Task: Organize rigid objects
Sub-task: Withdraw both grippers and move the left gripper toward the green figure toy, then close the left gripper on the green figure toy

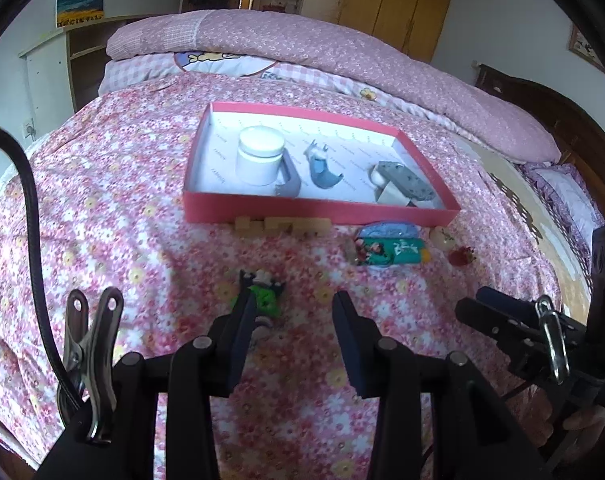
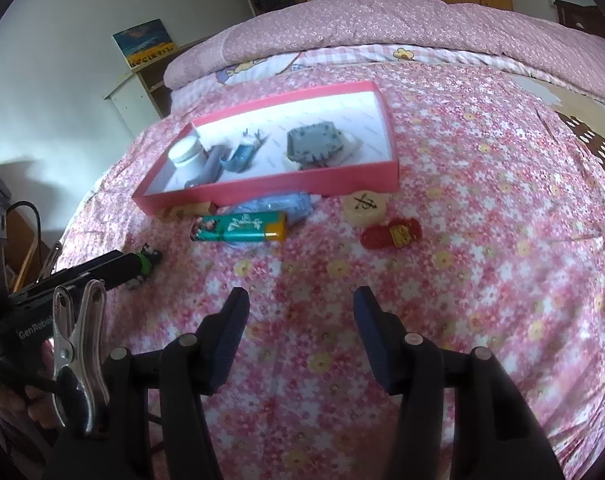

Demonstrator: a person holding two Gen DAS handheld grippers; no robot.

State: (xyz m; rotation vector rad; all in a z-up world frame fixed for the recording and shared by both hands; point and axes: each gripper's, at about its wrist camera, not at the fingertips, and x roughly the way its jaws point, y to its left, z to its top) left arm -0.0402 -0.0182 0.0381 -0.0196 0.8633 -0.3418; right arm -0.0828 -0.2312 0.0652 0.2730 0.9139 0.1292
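A small green and black figure (image 1: pixel 267 298) lies on the flowered bedspread. My left gripper (image 1: pixel 294 300) hangs just over it, jaws open; the figure sits by the left finger, which hides part of it, and the right finger stands well clear. In the right wrist view the same figure (image 2: pixel 148 262) shows at the left gripper's tip (image 2: pixel 114 266). My right gripper (image 2: pixel 302 294) is open over bare bedspread with nothing between its fingers. A red shallow box (image 1: pixel 322 210) holds a white jar (image 1: pixel 260 156), a blue-grey figure (image 1: pixel 322 168) and a grey block (image 1: pixel 406 180).
In front of the box lie wooden blocks (image 1: pixel 282 227), a green tube (image 2: pixel 238 229) on a blue packet (image 2: pixel 286 204), a cream round game piece (image 2: pixel 364 206) and a red toy (image 2: pixel 392 234). A rolled pink quilt (image 1: pixel 302 48) lies beyond the box. The bed's edge drops off at left.
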